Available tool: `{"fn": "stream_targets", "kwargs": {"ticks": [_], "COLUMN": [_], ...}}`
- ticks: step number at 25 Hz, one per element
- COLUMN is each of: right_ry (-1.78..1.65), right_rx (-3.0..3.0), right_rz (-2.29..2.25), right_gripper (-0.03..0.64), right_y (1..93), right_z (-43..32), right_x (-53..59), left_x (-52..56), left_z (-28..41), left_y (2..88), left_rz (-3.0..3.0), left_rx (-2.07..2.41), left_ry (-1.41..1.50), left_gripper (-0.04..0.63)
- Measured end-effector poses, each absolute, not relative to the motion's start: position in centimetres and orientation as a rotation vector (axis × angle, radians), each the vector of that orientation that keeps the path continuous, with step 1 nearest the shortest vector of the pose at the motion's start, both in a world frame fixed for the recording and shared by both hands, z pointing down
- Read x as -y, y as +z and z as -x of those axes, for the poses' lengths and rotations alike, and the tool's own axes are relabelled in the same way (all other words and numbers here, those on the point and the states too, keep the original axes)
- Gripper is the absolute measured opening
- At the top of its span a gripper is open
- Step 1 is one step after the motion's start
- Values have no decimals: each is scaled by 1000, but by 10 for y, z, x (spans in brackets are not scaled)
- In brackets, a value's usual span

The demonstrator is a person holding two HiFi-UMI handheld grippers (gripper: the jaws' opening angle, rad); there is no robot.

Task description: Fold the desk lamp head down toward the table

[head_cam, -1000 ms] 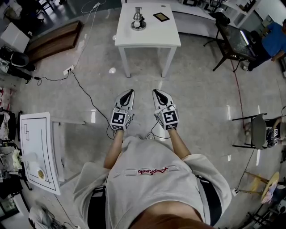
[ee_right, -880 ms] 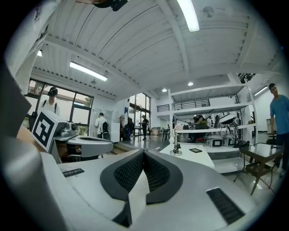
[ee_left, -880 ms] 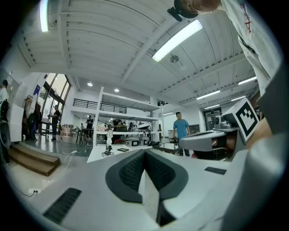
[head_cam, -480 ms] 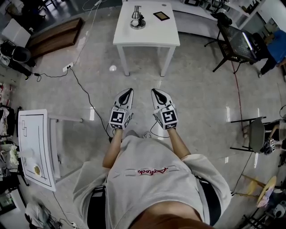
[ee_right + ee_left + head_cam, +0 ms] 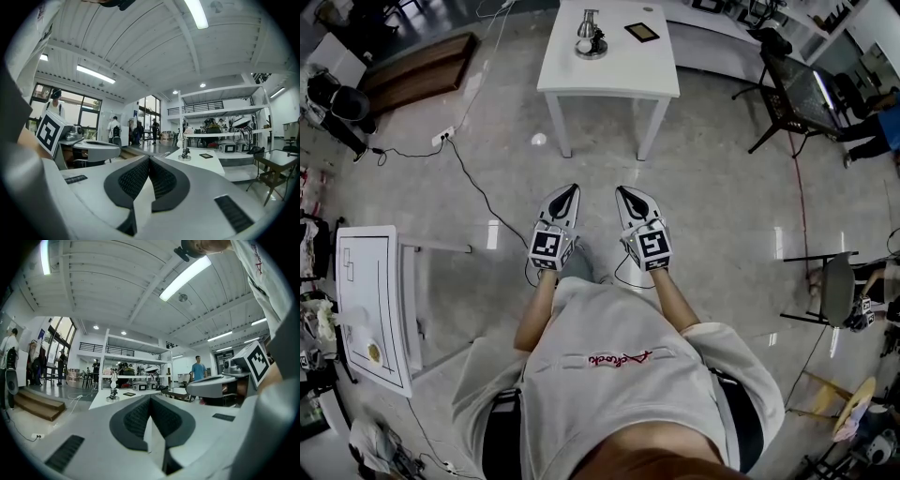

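Metallic desk lamp [image 5: 589,36] is standing upright, round base, on white table [image 5: 609,75]. Left gripper [image 5: 569,192] and right gripper [image 5: 624,193] are hovering far off, jaws pressed together.

Big open lab-workshop: polished grey concrete floor [image 5: 722,187], white square desks [image 5: 619,70], trailing black floor cables [image 5: 476,186], white equipment-laden shelving rack [image 5: 220,110], long ceiling strip lights [image 5: 183,278].

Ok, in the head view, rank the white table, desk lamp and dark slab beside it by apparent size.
Largest: white table.
Then desk lamp and dark slab: nearly alike, lamp perhaps slightly larger, too close to rank.
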State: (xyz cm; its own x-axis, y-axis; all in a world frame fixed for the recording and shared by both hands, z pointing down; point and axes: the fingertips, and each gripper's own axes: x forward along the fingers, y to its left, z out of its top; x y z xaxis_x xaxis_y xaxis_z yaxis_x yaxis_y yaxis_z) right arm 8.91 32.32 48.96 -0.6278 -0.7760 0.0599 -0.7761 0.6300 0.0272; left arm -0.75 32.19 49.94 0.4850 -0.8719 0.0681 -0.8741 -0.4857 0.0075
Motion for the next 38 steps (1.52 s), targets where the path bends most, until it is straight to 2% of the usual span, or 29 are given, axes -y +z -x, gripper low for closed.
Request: {"fn": "stream_targets", "kwargs": {"ticks": [15,38], "right_ry": [-17,20], "right_rx": [2758,2711], "right_rz": [-1308,-1336], "right_gripper": [18,18], "right_y": [503,504], "right_z": [-77,-17], "right_x": [-259,-37], "left_x": [-257,-29], "left_z": [21,80], "left_y": [516,524], "left_rz": [-2661,-2658], "left_rx": [1568,1500], "left_ry": [73,95], "left_gripper": [8,8]}}
